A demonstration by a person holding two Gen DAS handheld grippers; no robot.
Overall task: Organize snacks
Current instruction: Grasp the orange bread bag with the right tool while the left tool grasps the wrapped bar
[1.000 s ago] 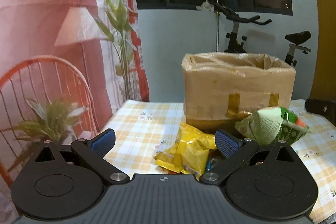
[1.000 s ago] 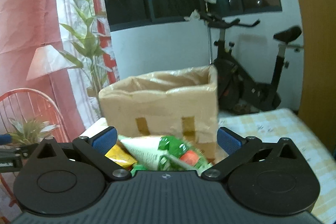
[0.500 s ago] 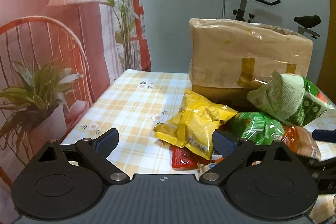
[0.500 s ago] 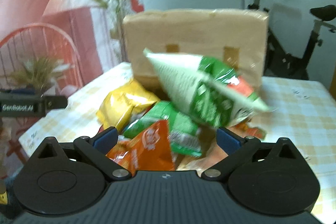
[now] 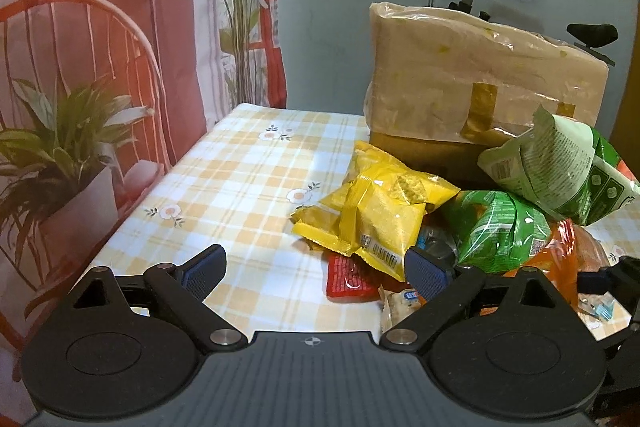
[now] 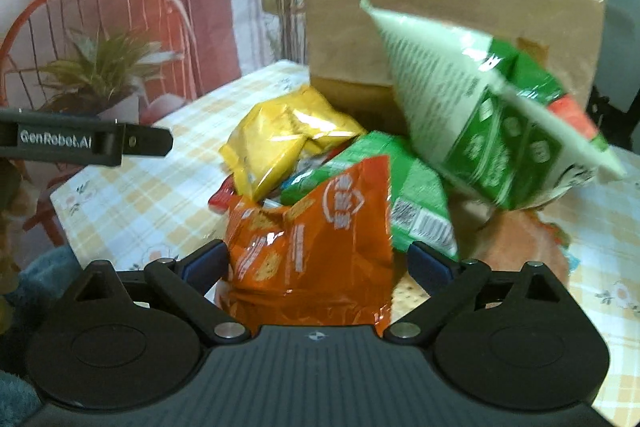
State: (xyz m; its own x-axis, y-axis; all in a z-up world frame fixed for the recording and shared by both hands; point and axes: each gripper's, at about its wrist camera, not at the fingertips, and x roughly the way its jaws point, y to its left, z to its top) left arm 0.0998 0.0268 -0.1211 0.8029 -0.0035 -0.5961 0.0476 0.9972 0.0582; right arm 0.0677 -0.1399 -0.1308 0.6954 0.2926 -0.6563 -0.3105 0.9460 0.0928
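orange snack bag (image 6: 310,239) between closing right gripper (image 6: 316,261) jaws; untouched

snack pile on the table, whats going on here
A person holds a claw in each hand over a heap of snack bags beside a cardboard box on a checked table. The right claw is closing around an orange bag, which sits between its jaws, not yet pinched. The left claw is open and empty, near a yellow bag. Nothing looks sorted yet.
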